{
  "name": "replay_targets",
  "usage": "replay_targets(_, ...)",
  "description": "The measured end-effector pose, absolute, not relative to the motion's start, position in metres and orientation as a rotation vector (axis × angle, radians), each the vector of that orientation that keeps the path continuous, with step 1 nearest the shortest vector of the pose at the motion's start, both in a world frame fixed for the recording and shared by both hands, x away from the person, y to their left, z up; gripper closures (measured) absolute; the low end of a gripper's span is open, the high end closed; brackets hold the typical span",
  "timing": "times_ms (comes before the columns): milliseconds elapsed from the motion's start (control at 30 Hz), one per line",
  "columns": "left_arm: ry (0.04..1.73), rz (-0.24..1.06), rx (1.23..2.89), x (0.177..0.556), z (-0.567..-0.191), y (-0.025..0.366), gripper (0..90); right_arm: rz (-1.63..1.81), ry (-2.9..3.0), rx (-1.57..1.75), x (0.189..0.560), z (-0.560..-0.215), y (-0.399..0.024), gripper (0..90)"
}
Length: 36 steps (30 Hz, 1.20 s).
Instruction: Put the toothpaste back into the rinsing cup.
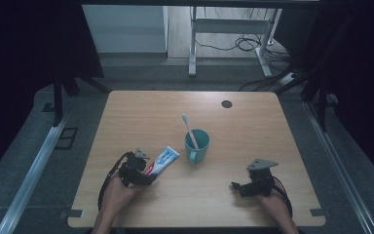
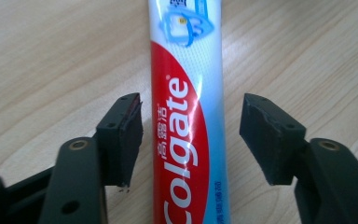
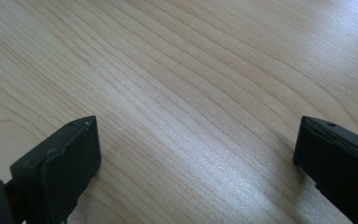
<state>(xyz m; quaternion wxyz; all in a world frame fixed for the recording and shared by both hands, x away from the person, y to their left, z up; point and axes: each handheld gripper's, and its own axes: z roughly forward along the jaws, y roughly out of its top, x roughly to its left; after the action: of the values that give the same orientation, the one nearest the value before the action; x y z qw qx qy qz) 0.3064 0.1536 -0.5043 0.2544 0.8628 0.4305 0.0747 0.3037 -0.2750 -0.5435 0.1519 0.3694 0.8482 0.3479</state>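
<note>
Resting on a pale wooden bench [image 1: 253, 146], everything sat within your reach. Largest after that, your left hand-held gripper [image 1: 148, 171] lay near the front left, and your right hand-held gripper [image 1: 234, 185] waited well apart at the front right, its jaws spread wide over bare wood. A teal mug [image 1: 197, 145] stood near the middle, holding a pink toothbrush [image 1: 189, 129] that leaned bristle-end up, away from you. The toothpaste tube [image 2: 186, 116] lay flat just left of the mug, its long axis running away from your left hand-held gripper toward the mug. Its near end sat between the left jaws, which stood apart with a gap on each side, neither pad touching. Your left hand was by far the nearer one. Any regrasp would likely mean closing across the tube's width.
</note>
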Motion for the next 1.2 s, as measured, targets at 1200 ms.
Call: replay_targets(1200, 1.214, 0.024, 2.727, 0.364, -0.496, 0.104, 38.4, 0.997, 2.435, 1.063, 0.304, -0.543, -0.275, 0.2)
